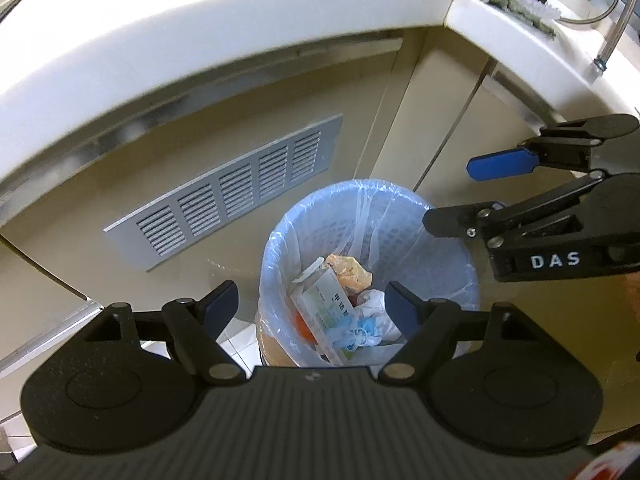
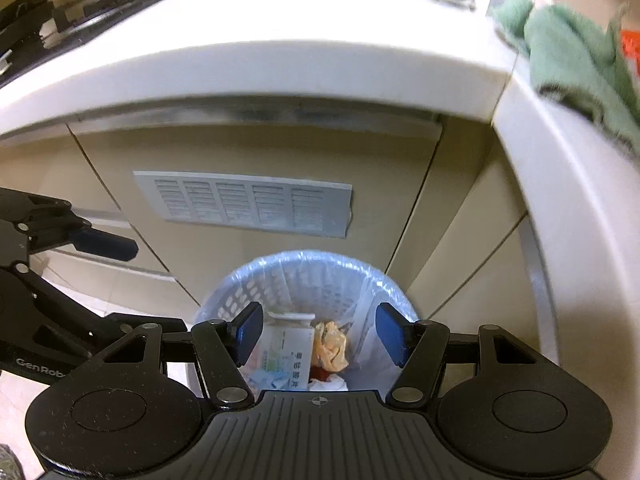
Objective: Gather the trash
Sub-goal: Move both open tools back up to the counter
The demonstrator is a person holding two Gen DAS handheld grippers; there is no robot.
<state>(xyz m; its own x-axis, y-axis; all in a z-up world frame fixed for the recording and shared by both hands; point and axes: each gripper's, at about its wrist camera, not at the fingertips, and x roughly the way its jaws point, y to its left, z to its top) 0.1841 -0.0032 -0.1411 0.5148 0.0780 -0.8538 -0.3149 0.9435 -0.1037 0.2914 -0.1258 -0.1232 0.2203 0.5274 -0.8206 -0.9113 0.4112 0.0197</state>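
A pale blue bin (image 1: 432, 240) lined with a clear plastic bag stands on the floor against the cabinet, and both grippers hover above it. Inside lie a white carton with green print (image 1: 326, 312), an orange crumpled wrapper (image 1: 348, 272) and white and blue scraps (image 1: 372, 328). My left gripper (image 1: 310, 300) is open over the bin's near side with nothing between its pads. My right gripper (image 2: 320, 334) is open above the bin (image 2: 280, 280), framing the carton (image 2: 286, 350) and the wrapper (image 2: 332, 344) far below. It also shows in the left wrist view as the right gripper (image 1: 468, 196), open above the bin's right rim.
A white counter (image 1: 200, 28) overhangs beige cabinet doors with a grey vent grille (image 1: 232, 192). A green cloth (image 2: 576, 60) lies at the counter's right corner, a stove (image 2: 48, 12) sits at its left. Pale floor tiles (image 1: 236, 344) surround the bin.
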